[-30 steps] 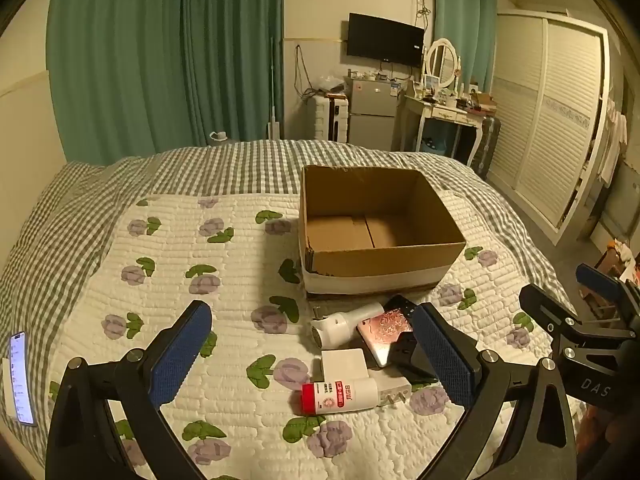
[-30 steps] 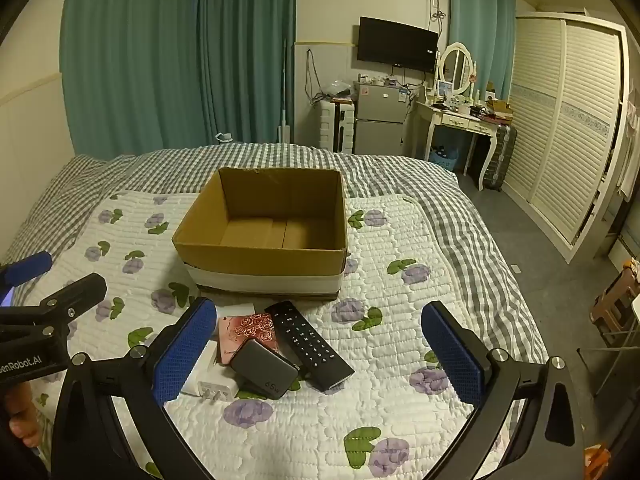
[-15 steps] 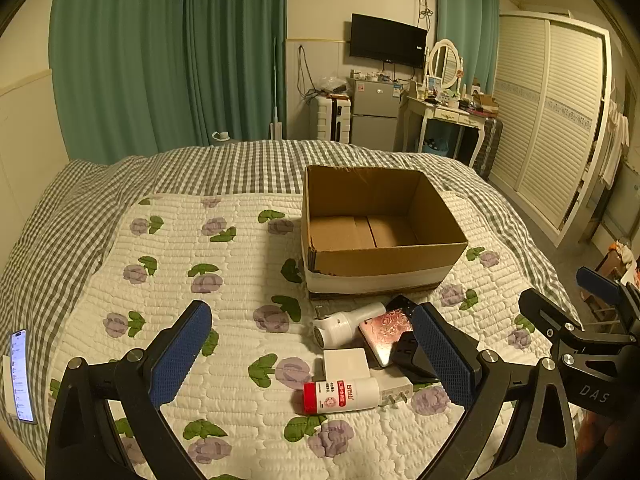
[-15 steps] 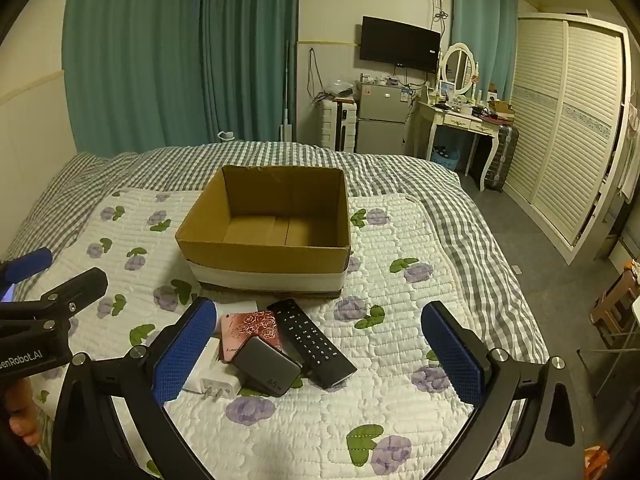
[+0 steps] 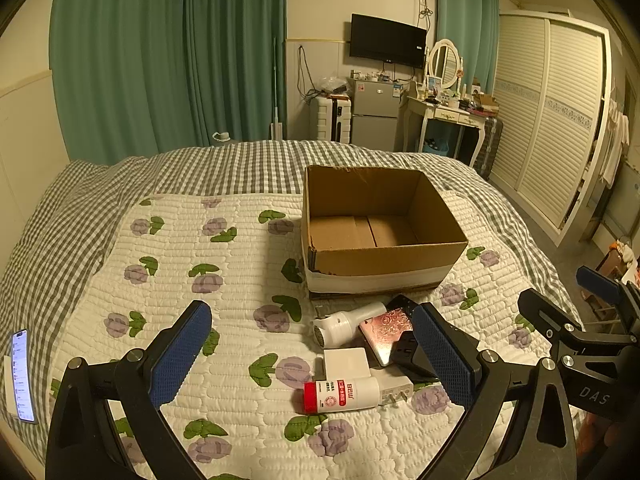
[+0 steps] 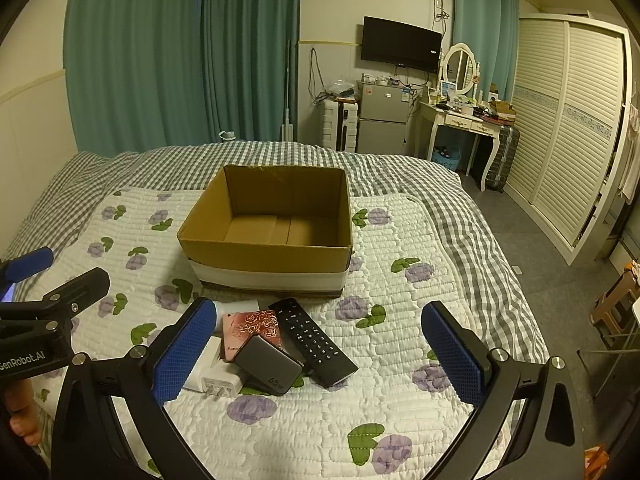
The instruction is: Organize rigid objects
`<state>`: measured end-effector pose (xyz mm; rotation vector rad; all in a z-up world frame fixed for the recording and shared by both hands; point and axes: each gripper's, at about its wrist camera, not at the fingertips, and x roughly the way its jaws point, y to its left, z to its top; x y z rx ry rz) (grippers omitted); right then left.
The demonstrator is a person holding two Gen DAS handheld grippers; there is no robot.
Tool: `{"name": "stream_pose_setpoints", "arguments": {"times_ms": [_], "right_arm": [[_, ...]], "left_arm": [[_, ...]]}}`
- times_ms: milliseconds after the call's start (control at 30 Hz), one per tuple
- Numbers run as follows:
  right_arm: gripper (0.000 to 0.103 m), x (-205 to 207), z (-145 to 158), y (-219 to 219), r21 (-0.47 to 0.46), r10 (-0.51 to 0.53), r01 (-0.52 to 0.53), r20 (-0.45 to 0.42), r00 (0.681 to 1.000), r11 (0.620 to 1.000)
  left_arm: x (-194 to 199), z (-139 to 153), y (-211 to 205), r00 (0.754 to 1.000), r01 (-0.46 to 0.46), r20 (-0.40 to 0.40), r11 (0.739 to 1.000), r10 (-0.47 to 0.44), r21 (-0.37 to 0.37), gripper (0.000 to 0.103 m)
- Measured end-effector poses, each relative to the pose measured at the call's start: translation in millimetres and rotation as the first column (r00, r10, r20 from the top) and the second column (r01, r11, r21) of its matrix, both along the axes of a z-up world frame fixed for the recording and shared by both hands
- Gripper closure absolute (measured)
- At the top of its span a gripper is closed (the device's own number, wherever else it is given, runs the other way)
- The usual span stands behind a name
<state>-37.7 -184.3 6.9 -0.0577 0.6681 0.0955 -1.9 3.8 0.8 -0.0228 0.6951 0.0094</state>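
An open, empty cardboard box (image 5: pixel 380 224) (image 6: pixel 268 224) stands on the quilted bed. In front of it lies a pile: a white torch-like device (image 5: pixel 346 322), a pink rose-patterned case (image 5: pixel 386 330) (image 6: pixel 254 326), a black remote (image 6: pixel 314 340), a grey 65W charger (image 6: pixel 270 366), a white plug adapter (image 5: pixel 346 362) (image 6: pixel 214 376) and a white bottle with a red cap (image 5: pixel 342 392). My left gripper (image 5: pixel 312 354) is open and empty above the pile's left side. My right gripper (image 6: pixel 316 354) is open and empty, over the pile.
A phone (image 5: pixel 22 374) with a lit screen lies at the bed's left edge. The bed's right edge drops to the floor by a wardrobe (image 6: pixel 572 120). Beyond the bed stand a fridge (image 6: pixel 382 118) and a dressing table (image 6: pixel 464 120).
Both views have shifted only slightly; the grippers stay open and the objects have not moved.
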Motion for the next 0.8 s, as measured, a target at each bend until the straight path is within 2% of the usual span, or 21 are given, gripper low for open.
{"name": "stream_pose_setpoints", "arguments": {"times_ms": [800], "right_arm": [[0.0,-1.0,2.8,4.3,-0.003,0.012,-0.012,0.001,1.0,1.0]], "left_arm": [[-0.9,1.6,0.6,1.0,0.0,0.001,1.0,0.0,0.005,0.001]]}}
